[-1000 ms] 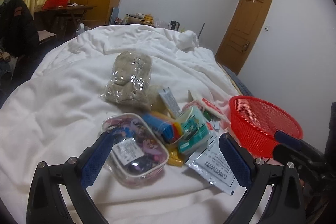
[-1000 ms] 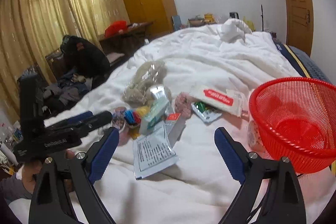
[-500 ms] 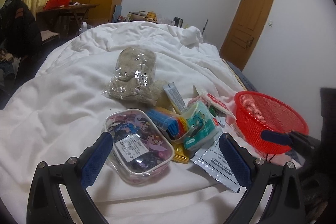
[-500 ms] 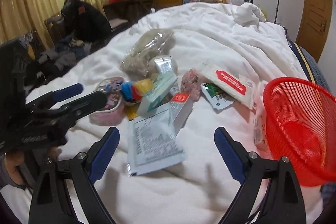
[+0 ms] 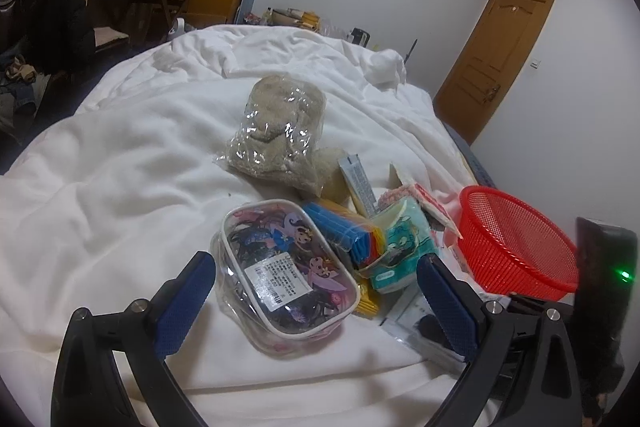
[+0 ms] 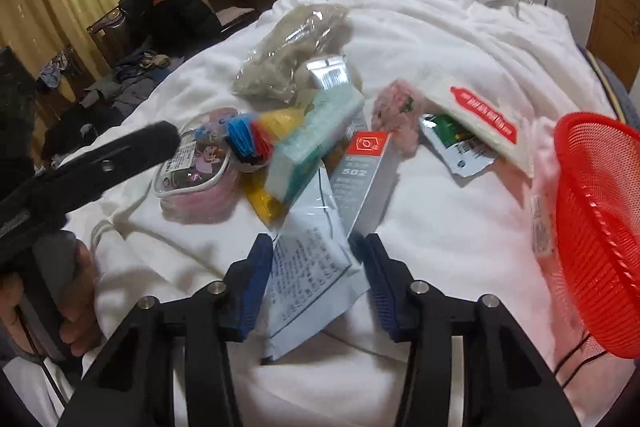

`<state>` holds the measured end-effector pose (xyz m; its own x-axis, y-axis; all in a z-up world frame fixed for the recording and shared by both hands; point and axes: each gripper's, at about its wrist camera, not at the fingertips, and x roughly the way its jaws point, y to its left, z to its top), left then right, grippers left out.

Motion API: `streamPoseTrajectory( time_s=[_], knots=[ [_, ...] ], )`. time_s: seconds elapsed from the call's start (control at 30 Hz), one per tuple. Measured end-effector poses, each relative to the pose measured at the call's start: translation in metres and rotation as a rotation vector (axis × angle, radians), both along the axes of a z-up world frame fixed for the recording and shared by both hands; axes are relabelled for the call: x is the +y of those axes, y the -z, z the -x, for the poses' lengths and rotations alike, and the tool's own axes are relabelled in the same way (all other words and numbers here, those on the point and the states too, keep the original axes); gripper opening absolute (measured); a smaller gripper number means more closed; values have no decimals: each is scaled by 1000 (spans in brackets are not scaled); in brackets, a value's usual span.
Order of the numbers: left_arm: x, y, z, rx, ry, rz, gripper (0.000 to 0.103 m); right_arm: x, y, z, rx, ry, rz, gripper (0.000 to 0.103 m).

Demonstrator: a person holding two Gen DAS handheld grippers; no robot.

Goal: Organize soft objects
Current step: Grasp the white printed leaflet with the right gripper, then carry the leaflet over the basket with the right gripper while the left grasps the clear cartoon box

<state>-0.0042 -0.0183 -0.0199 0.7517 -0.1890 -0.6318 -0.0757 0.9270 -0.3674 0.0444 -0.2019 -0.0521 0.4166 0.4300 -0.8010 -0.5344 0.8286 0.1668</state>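
Narrowing of the right gripper [image 6: 316,251] since half a second before: blue pads drawn in from a wide spread to a small gap, lowered over the pale-blue printed sachet [image 6: 308,267]. Sachet caught between the two pads, near end lying flat on the white duvet [image 6: 440,227]. Could not tell whether the pads already pressed on it or only stood beside its edges. Probably meant a first pick begun, with the sachet as the first item to go into the red mesh basket [image 6: 600,227], which stood to the right, with nothing seen inside.

Left gripper [image 5: 316,267] kept spread wide, as before, hovering over the clear cartoon pouch [image 5: 284,267] and holding nothing. Brought a little nearer to the heap than a second earlier, so possibly the pouch next.

Rest of the heap not disturbed: teal tissue pack [image 5: 400,251] leaning on the coloured folded cloths [image 5: 344,235], bagged grey plush [image 5: 276,135] behind them.

Shown by the right view only: the narrowed pads, the grey "502" box [image 6: 362,175] lying on the far part of the sachet, and the red-labelled white packet [image 6: 476,119] near the basket. A risk, therefore, of dragging the box when lifting.

Shown by the left view only: the pouch label from above, and the sachet mostly hidden behind its own right finger.
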Motion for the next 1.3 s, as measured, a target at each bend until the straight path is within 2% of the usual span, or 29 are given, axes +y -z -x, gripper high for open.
streamPoseTrajectory(
  time_s=[0.13, 0.23, 0.33, 0.5, 0.53, 0.6, 0.67, 0.8, 0.87, 0.93, 0.97, 1.07, 1.17, 1.3],
  knots=[
    [8, 5, -6, 32, -24, 25, 102, -2, -7, 10, -30, 0, -8, 39],
    [17, 13, -14, 86, -53, 54, 102, -13, -12, 17, -46, 17, -36, 38],
    [13, 22, -25, 129, -11, 96, 102, -22, -16, 18, -59, 58, -46, 38],
    [-4, 39, -47, 239, 17, 32, 102, -32, -15, 16, -43, 90, -67, 38],
    [-5, 40, -46, 241, 17, 24, 102, -36, -15, 16, -39, 97, -82, 38],
    [-5, 37, -41, 226, 0, -1, 93, -43, -17, 16, -39, 104, -114, 38],
    [-3, 34, -36, 211, -2, 7, 93, -53, -22, 17, -45, 104, -172, 38],
    [2, 27, -24, 164, -8, 26, 93, -55, -21, 16, -33, 100, -204, 39],
    [3, 24, -24, 162, -9, 19, 93, -47, -16, 14, 6, 65, -194, 41],
    [3, 26, -26, 180, -13, 22, 93, -38, -12, 14, 18, 40, -151, 59],
    [5, 27, -28, 187, -16, 28, 93, -33, -10, 16, 20, 32, -122, 62],
    [11, 28, -28, 186, -32, 65, 93, -30, -13, 19, -1, 42, -57, 62],
    [12, 20, -23, 142, -45, 66, 93, -43, -26, 24, -47, 79, -64, 63],
    [6, 9, -9, 63, -31, 36, 92, -45, -23, 27, -29, 55, -83, 62]
  ],
)
